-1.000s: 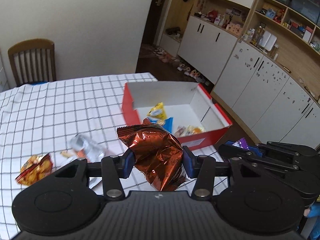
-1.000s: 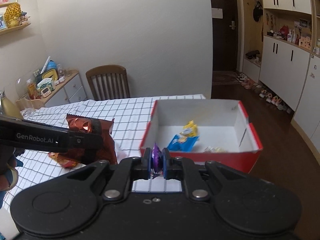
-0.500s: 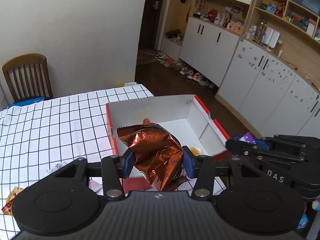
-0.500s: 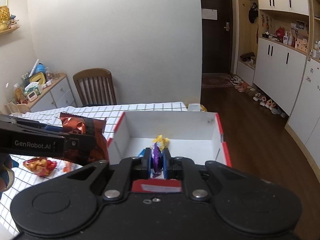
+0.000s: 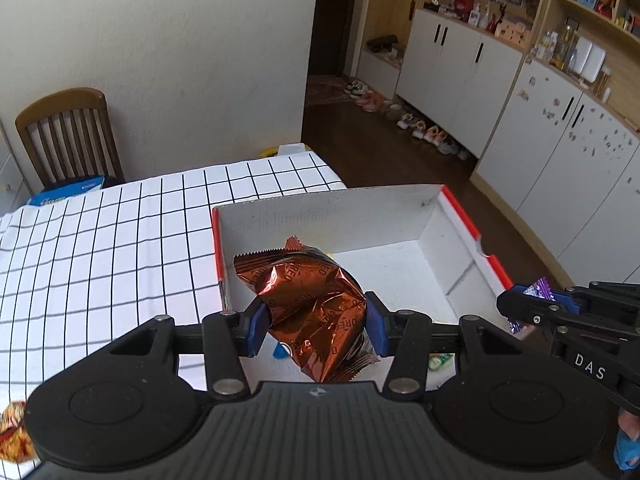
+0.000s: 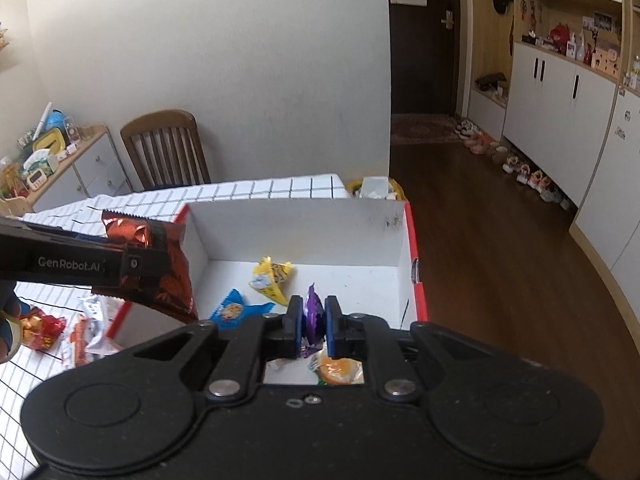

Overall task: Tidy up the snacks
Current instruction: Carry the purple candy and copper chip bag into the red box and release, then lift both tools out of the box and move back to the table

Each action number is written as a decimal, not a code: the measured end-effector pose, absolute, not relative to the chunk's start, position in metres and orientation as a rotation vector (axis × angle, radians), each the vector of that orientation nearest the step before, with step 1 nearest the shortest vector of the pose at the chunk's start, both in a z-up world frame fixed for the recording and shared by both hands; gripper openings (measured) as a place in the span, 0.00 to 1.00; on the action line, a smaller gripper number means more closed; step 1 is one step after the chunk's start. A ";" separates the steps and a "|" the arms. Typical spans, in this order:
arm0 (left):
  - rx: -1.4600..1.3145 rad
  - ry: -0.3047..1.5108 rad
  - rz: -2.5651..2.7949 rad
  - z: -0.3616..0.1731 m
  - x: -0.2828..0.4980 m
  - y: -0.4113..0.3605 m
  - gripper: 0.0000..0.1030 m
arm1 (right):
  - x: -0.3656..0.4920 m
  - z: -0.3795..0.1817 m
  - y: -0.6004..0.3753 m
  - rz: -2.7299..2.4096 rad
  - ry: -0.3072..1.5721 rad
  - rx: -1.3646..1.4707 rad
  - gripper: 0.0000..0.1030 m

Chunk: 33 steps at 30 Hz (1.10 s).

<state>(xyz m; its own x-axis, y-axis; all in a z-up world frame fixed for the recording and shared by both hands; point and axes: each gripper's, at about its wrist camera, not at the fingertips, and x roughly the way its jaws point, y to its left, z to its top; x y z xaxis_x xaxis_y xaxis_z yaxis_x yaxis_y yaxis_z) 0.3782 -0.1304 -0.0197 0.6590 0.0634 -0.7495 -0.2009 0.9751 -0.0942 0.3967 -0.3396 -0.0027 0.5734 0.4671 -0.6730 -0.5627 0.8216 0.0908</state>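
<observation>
Holding two snacks over the red-and-white box (image 5: 460, 216), we have each gripper clenched on one packet. Our left gripper (image 5: 316, 322) grips the copper Oreo bag (image 5: 312, 300) between its blue pads, the bag hanging over the box's left wall. Our right gripper (image 6: 312, 326) pinches a small purple packet (image 6: 313, 312) above the box's near edge, toward its right side.

Inside the box we count three loose snacks: one yellow packet (image 6: 272, 278) near the middle, one blue packet (image 6: 232, 312) toward the near left corner, and one orange-and-green packet (image 6: 336, 372) against the near wall, under the right gripper.

On the checked tablecloth (image 5: 120, 240), left of the box, lie one red packet (image 6: 38, 328) and one clear crumpled wrapper (image 6: 90, 328), close together.
</observation>
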 end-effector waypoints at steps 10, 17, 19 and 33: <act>-0.177 0.899 0.192 -0.045 0.427 -0.131 0.47 | 0.433 -0.039 -0.324 0.599 0.826 -0.191 0.09; -0.180 0.934 0.205 -0.060 0.446 -0.136 0.47 | 0.447 -0.055 -0.315 0.610 0.867 -0.223 0.09; -0.198 0.941 0.205 -0.065 0.449 -0.136 0.47 | 0.448 -0.058 -0.314 0.615 0.873 -0.230 0.10; -0.196 0.986 0.210 -0.082 0.460 -0.145 0.48 | 0.450 -0.061 -0.314 0.640 0.887 -0.241 0.20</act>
<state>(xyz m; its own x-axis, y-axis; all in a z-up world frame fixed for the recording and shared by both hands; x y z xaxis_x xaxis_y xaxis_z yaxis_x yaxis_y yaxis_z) 0.4602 -0.1447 -0.0816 0.5347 0.0859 -0.8407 -0.2632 0.9623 -0.0690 0.4495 -0.3144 -0.0610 0.4621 0.4181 -0.7821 -0.6101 0.7899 0.0618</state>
